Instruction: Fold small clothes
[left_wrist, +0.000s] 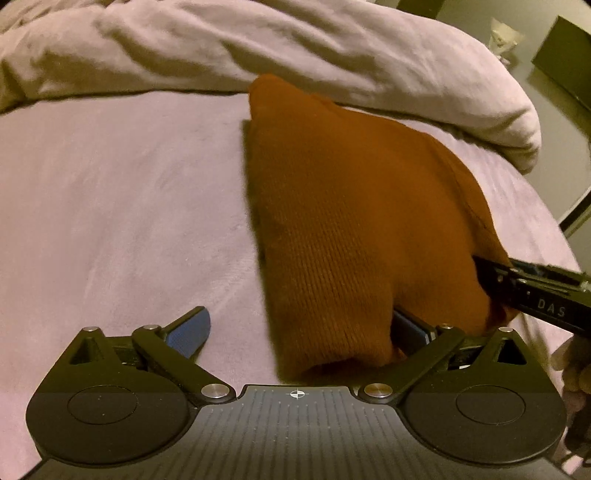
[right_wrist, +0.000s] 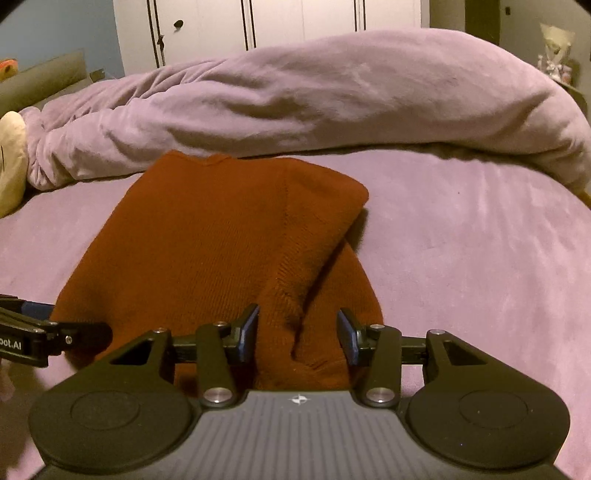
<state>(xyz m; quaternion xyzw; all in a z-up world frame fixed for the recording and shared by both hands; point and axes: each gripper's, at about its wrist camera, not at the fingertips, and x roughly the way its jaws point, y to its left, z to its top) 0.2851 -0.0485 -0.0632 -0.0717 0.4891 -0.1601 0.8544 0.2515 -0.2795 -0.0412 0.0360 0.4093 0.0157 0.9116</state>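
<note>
A bed covered with a lilac plush sheet fills both views. Along its far side lies a long rumpled lilac duvet, bunched into a thick roll from left to right. Behind it in the right wrist view stands a white panelled wardrobe, and at the far left edge a cream soft cushion rests on the bed.

The rust-brown knitted garment lies on the sheet in front of the duvet, near the middle of the bed, with its far edge close to the roll. Its right part is folded over onto the body, leaving a thick rounded flap and a deep crease running toward the near hem.

The right gripper sits at the near hem, its jaws apart and the blue pads clear of the cloth on either side of the crease, so the knit lies between them ungripped. The left gripper is spread wide at the near left corner of the garment: one blue pad lies on bare sheet, the other is tucked against the edge of the knit, and nothing is pinched. In the left wrist view the right gripper's black finger comes in from the right, touching the garment
</note>
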